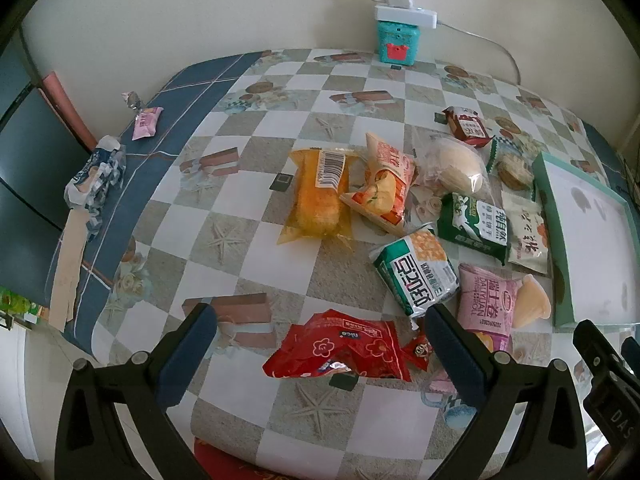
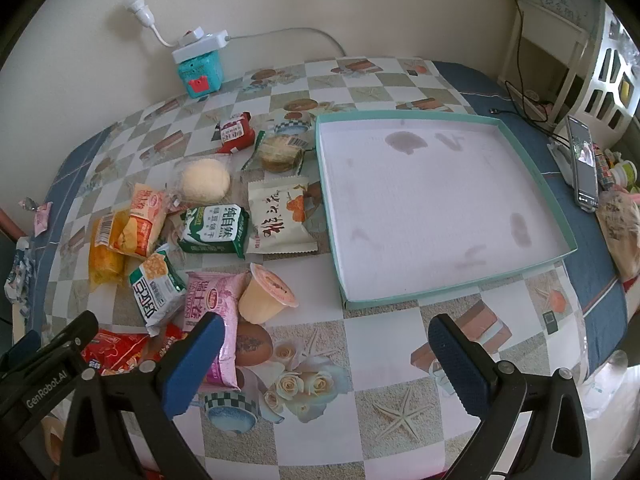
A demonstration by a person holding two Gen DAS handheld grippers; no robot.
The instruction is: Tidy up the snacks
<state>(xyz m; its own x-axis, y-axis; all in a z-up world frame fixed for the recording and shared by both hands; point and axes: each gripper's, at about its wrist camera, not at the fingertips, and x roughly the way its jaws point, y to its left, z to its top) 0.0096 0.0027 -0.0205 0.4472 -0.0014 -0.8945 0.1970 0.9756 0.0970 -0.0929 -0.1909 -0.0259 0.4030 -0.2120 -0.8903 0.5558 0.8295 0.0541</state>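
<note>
Snacks [image 2: 212, 232] lie scattered left of the empty tray [image 2: 404, 304] on your desk [image 2: 360, 360], so both grippers, left gripper [image 1: 320, 344] and right gripper [image 2: 326, 354], hover spread wide, unloaded, ready to collect.

Lower end of the pink Swiss-roll packet [image 2: 218, 312] hidden behind the right gripper's left finger [image 2: 192, 364], with the red snack bag [image 2: 116, 350] half covered by the left gripper's body beside it. Green-rimmed box lid [image 1: 554, 216] cut short at the left-wrist view's right edge. Small print on the cream wrapper [image 2: 280, 216] too fine to read, likewise the phone [image 2: 584, 164] screen.
</note>
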